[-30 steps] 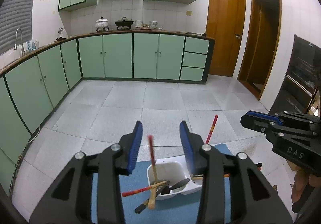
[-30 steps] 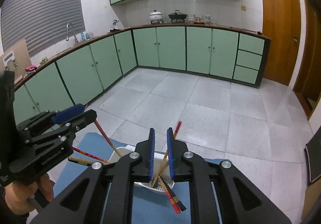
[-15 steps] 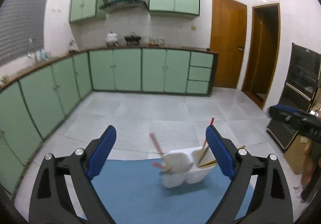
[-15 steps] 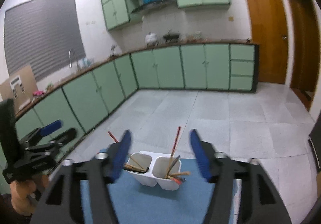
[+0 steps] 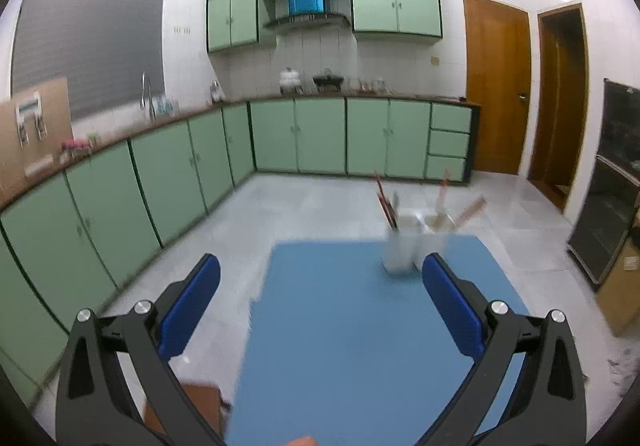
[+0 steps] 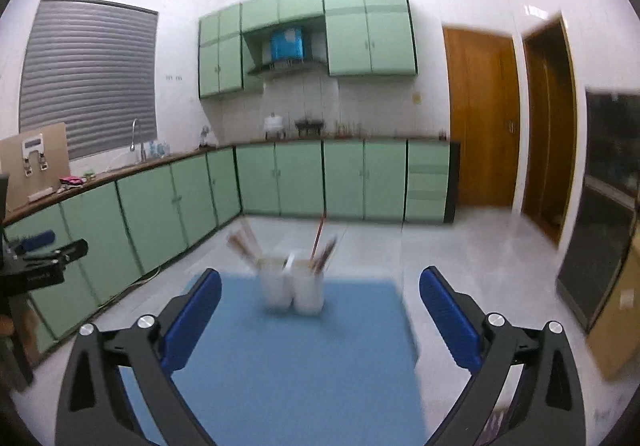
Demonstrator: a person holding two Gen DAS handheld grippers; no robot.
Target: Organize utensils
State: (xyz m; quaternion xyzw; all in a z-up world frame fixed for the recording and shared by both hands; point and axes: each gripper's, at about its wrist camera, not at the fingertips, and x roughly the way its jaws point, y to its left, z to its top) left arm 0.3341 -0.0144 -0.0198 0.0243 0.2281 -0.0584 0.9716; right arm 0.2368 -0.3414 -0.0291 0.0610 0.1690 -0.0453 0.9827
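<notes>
1. The left tongs are spread wide, their blue pads far apart, and they hold nothing.
2. The right tongs are likewise spread wide and hold nothing.
3. The white utensil holder stands upright on the blue mat that covers the table; it has two compartments side by side, touching.
4. In the right wrist view the holder lies ahead of the right tongs, near the mat's far edge, between the lines of the two fingers and nearer the left finger; it is apart from both pads.
5. In the left wrist view the holder is ahead and to the right, just beyond the tip of the right finger, near the mat's far right part. It is motion-blurred.
6. Chopsticks and other thin sticks stand tilted in both compartments, leaning outward; red and wooden ones show, but blur hides how many there are.
7. The left tongs also appear at the left edge of the right wrist view, well apart from the holder and off to the side of the mat.
8. Green cabinets line the walls beyond the table.
</notes>
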